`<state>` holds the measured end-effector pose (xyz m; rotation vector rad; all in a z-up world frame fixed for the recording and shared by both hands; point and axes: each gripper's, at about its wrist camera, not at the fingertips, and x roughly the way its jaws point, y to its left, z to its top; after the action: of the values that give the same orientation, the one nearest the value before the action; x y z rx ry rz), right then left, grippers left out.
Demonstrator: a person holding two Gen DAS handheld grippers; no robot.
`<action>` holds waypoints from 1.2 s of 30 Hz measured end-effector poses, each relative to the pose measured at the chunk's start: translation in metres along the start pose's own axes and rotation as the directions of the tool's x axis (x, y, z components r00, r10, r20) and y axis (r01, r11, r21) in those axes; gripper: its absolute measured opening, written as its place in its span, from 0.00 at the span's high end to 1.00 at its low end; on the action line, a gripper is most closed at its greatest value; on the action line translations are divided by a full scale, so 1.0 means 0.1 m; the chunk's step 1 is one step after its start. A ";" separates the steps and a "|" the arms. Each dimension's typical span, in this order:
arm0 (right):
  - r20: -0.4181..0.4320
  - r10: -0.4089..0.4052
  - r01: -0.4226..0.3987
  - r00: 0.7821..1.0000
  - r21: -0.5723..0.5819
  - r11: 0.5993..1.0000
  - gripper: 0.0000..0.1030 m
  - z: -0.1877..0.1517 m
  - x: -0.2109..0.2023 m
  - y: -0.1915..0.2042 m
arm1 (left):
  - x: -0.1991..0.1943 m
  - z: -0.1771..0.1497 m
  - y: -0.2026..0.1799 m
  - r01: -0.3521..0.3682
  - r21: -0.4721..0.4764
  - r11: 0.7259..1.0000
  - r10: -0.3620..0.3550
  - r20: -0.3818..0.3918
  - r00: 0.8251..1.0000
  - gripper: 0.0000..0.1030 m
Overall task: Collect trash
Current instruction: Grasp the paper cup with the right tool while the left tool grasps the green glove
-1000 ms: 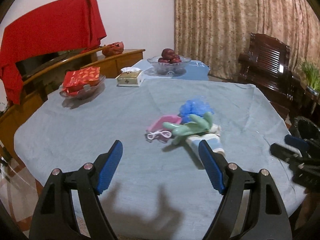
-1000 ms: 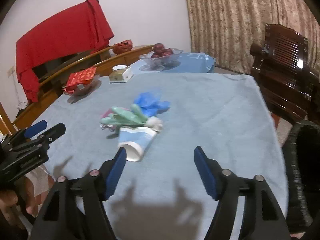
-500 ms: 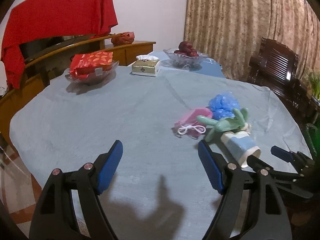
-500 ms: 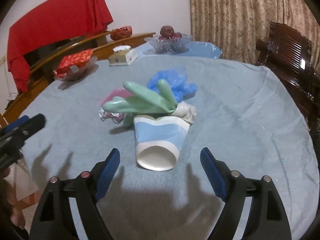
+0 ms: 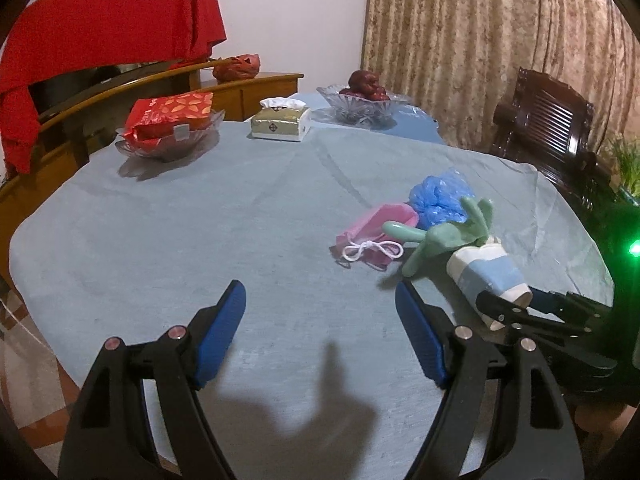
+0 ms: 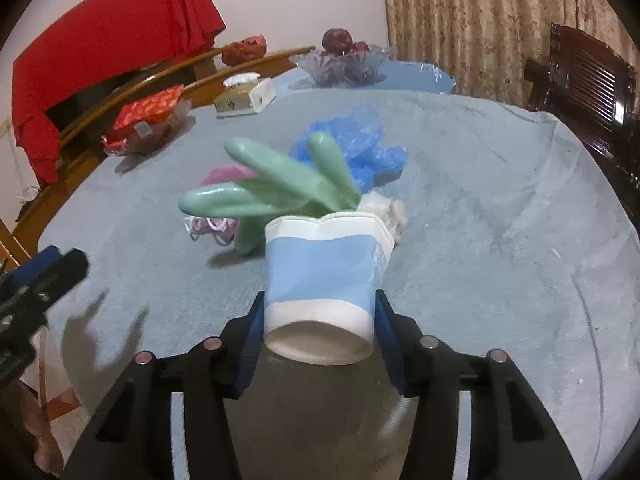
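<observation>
Gripping the paper cup [image 6: 324,280] near its open mouth, your right tongs [image 6: 320,328] are closing on it from both sides, the blue pads pressing against the cup's white rim band. The cup is lying on its side on the table [image 6: 500,240], its mouth facing you and its base pointing toward the rest of the trash. Just behind the cup, a green rubber glove [image 6: 280,184] is sticking up with its fingers spread, and a crumpled white tissue [image 6: 386,208] is sitting against the cup's far end. Beyond those, a blue plastic bag [image 6: 352,144] is bunching up, with a pink pouch [image 5: 376,228] and its white drawstring lying beside the glove.

Your left tongs [image 5: 320,328] are hanging wide apart over bare tablecloth, holding nothing, with the trash pile off to their right. Farther back, a tissue box [image 5: 280,120], a glass fruit bowl [image 5: 360,104] and a dish of red packets [image 5: 168,128] are sitting along the table's far edge.
</observation>
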<state>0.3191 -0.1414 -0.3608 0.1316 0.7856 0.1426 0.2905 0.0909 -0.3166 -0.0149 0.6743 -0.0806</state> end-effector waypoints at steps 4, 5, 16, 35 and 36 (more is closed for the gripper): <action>0.018 0.012 -0.012 1.000 0.008 1.000 0.51 0.00 -0.19 -0.10 | 0.04 0.02 -0.13 0.013 0.017 1.000 -0.013 -0.002 1.000 0.28; 0.022 0.012 -0.012 1.000 0.010 1.000 0.51 0.00 -0.23 -0.13 | 0.05 0.02 -0.16 0.017 0.019 1.000 -0.017 -0.003 1.000 0.28; 0.105 -0.076 0.069 0.992 0.061 0.996 0.51 0.16 -0.63 -0.76 | 0.27 0.10 -0.72 0.094 0.097 0.991 -0.094 -0.010 0.996 0.28; 0.115 -0.091 0.080 0.989 0.094 0.992 0.51 0.16 -0.69 -1.14 | 0.53 0.25 -0.97 0.192 0.106 0.976 -0.190 -0.036 0.981 0.92; 0.116 -0.091 0.080 0.989 0.095 0.992 0.51 0.16 -0.71 -1.14 | 0.48 0.24 -0.98 0.194 0.103 0.975 -0.192 -0.034 0.981 0.92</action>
<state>0.2895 -0.2668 -0.3200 0.1896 0.6764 0.0180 0.3361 -0.0111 -0.3239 0.0231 0.6905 -0.3043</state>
